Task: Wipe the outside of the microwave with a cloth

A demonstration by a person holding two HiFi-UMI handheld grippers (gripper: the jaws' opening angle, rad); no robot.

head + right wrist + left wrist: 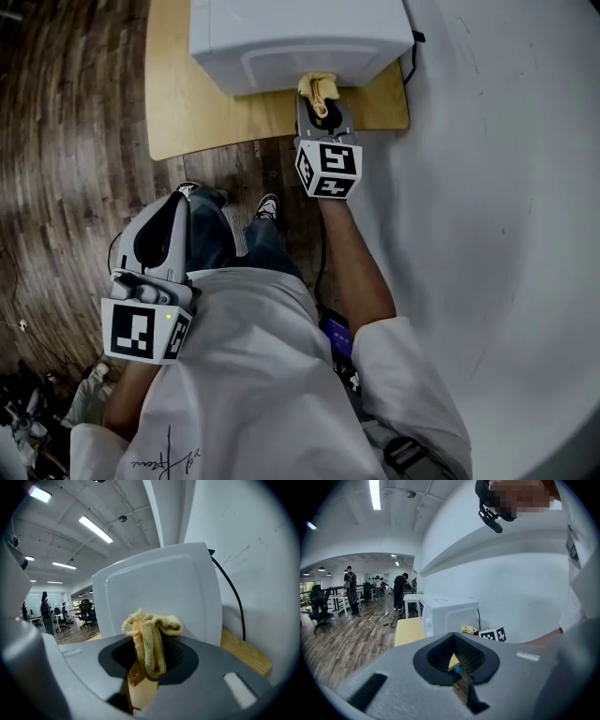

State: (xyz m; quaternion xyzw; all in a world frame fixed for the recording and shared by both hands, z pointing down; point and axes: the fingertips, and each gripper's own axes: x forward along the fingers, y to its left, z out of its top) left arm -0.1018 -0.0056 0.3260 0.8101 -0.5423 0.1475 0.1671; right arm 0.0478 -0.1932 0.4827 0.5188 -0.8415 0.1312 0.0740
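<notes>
A white microwave [300, 42] stands on a light wooden table [187, 103] beside a white wall. My right gripper [323, 117] is shut on a folded yellow cloth [319, 89] and holds it against the microwave's near side panel. In the right gripper view the cloth [150, 639] hangs out of the right gripper [147, 658], with the microwave [159, 592] just behind it. My left gripper [173, 202] is held low by my body, away from the table, shut with nothing in it. From the left gripper [457, 660] I see the microwave [445, 613] and cloth [468, 630] further off.
A black power cable [410, 61] runs from the microwave's back down the wall [232, 592]. The table's bare top [173, 56] extends left of the microwave. Dark wooden floor [75, 141] lies to the left. Several people and office chairs [318, 606] are far off.
</notes>
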